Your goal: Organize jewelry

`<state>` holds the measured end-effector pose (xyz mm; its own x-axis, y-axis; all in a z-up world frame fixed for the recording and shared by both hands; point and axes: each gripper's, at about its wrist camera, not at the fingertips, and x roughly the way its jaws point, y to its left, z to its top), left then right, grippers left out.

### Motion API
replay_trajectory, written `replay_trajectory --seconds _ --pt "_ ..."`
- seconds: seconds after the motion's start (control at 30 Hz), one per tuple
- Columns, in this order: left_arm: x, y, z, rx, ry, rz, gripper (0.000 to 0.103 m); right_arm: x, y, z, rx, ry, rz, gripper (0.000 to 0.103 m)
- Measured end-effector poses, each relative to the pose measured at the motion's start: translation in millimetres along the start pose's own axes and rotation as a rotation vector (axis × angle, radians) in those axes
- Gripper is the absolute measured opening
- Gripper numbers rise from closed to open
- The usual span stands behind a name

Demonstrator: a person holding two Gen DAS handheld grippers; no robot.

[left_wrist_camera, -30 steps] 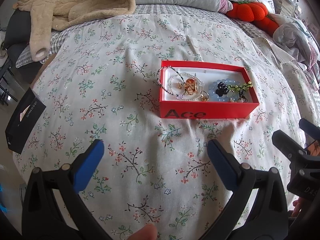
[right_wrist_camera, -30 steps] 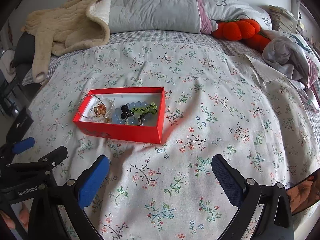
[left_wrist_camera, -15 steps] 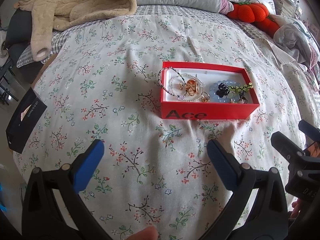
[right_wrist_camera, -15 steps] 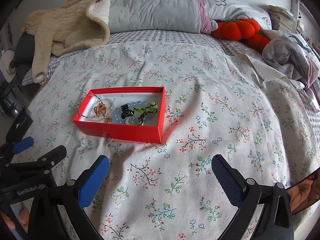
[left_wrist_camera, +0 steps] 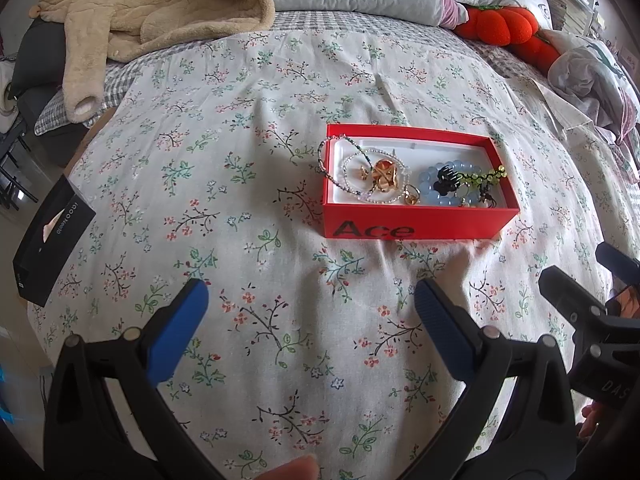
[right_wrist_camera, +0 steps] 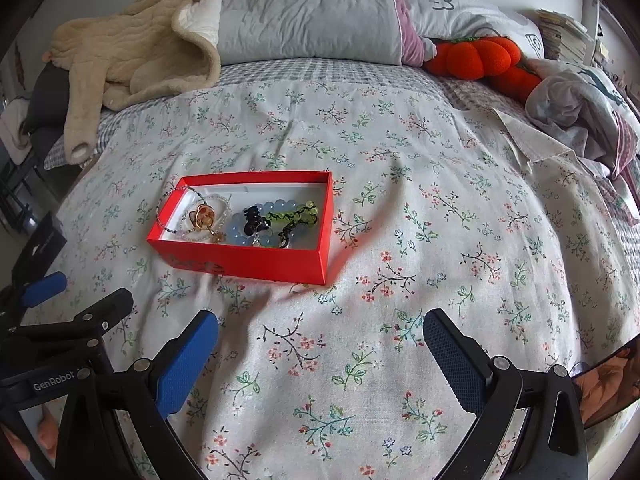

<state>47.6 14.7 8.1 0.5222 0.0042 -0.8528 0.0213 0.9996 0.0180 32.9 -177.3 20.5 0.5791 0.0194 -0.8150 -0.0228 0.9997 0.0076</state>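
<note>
Bed, covered by a white floral-print quilt point(left_wrist_camera: 280, 240); all items below lie on it or at its edges.

Item 1: shallow red cardboard box with white lining, open-topped, lettered "Ace" on its near side point(left_wrist_camera: 416, 229) point(right_wrist_camera: 248, 258). It sits on the quilt ahead of both grippers, well apart from them.

Contents of the box:
- string of small dark beads point(left_wrist_camera: 325, 168), draped over the left wall, part of it hanging outside;
- clear beaded bracelet point(left_wrist_camera: 384, 199);
- gold-and-amber ornament point(left_wrist_camera: 385, 174) point(right_wrist_camera: 204, 216), lying within the clear bracelet's loop;
- pale blue round-bead bracelet point(left_wrist_camera: 434, 194) point(right_wrist_camera: 236, 236);
- small black claw clip point(left_wrist_camera: 447, 178) point(right_wrist_camera: 253, 218), on top of the blue bracelet;
- green beaded strand with black cord point(left_wrist_camera: 482, 178) point(right_wrist_camera: 294, 215), at the right end.

Item 2: left gripper point(left_wrist_camera: 310, 304), black frame with blue pads, jaws spread wide, holding nothing, low above the quilt.

Item 3: right gripper point(right_wrist_camera: 320, 338), same build, jaws spread wide, likewise holding nothing.

Surroundings: beige fleece garment point(left_wrist_camera: 152, 12), grey quilted pillow point(right_wrist_camera: 312, 12), orange plush pumpkin point(right_wrist_camera: 478, 58), flat black box point(left_wrist_camera: 50, 240) at the bed's left edge.
</note>
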Motion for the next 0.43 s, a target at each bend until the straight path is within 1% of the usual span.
replay_trajectory --seconds 0.43 --pt "0.2 -0.7 -1.5 0.014 0.006 0.003 0.102 0.6 0.6 -0.5 0.005 0.004 0.0 0.103"
